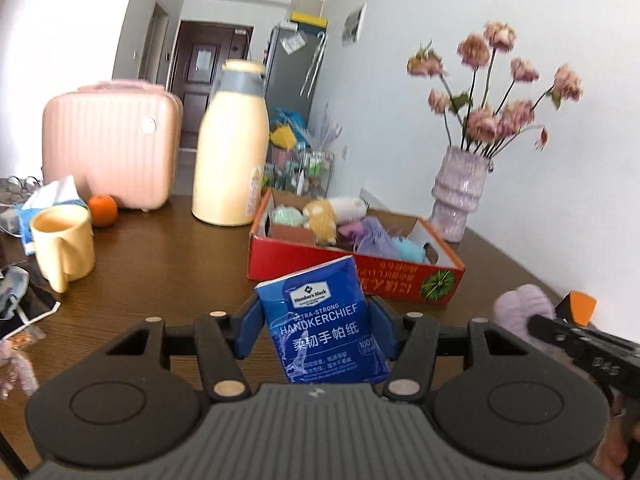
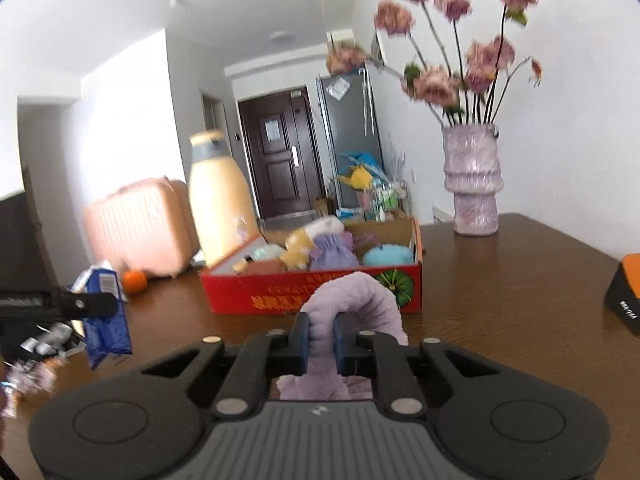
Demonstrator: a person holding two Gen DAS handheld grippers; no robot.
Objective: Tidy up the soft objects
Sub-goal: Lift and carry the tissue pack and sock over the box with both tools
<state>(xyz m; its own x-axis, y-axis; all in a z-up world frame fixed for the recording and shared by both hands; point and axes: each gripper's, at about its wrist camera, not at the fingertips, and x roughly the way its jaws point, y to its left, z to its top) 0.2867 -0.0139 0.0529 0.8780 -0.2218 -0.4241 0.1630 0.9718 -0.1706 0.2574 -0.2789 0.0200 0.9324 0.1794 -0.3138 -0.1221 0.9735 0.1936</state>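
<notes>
My left gripper [image 1: 316, 320] is shut on a blue handkerchief tissue pack [image 1: 324, 320] and holds it upright above the brown table, in front of the red cardboard box [image 1: 360, 276]. The box holds several soft toys, yellow, purple, blue and green. My right gripper [image 2: 320, 332] is shut on a lilac fuzzy cloth [image 2: 356, 300], held above the table before the same box [image 2: 312, 292]. The cloth and right gripper show at the right of the left wrist view [image 1: 524, 308]. The tissue pack shows at the left of the right wrist view [image 2: 106, 316].
A cream bottle [image 1: 230, 148], pink case [image 1: 110, 144], orange [image 1: 103, 210], yellow mug [image 1: 62, 240] and tissue box [image 1: 48, 200] stand at the left and back. A lilac vase of flowers [image 1: 460, 196] stands right of the box. An orange-black box [image 2: 624, 292] sits at the far right.
</notes>
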